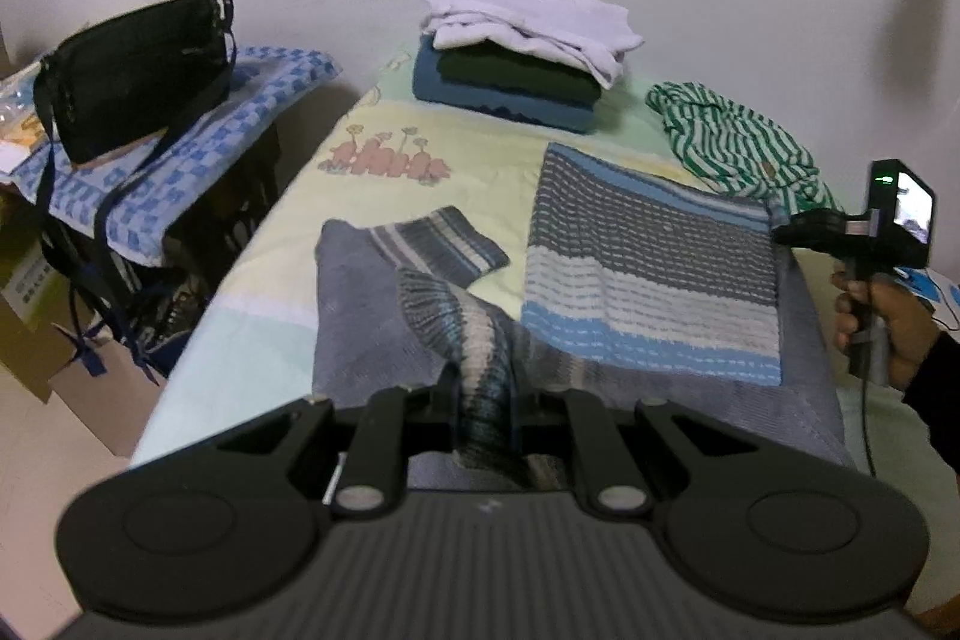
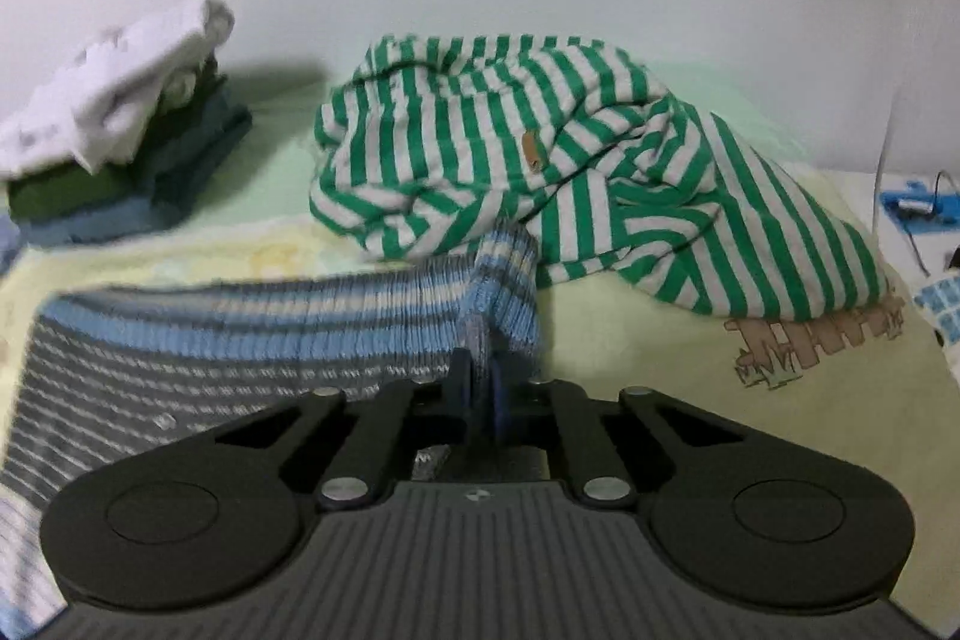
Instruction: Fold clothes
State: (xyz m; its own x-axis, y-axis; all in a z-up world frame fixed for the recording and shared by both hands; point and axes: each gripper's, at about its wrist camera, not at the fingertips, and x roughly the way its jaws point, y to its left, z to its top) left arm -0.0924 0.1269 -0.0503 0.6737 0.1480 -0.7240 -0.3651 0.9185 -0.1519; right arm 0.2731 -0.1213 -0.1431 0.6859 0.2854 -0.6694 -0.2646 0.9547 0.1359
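Gripping striped sweater (image 1: 648, 274) (label apparently unreadable): both grippers.

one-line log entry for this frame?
step: folding | left gripper: shut on sweater | right gripper: shut on sweater | striped shirt: unfolded

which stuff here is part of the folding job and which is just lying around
In the job:
- striped sweater, pinched by both tongs, left and right
- green striped shirt, crumpled, unfolded
- folded stack

Just lying about:
- black bag
- blue checked cloth under the bag
- cardboard boxes
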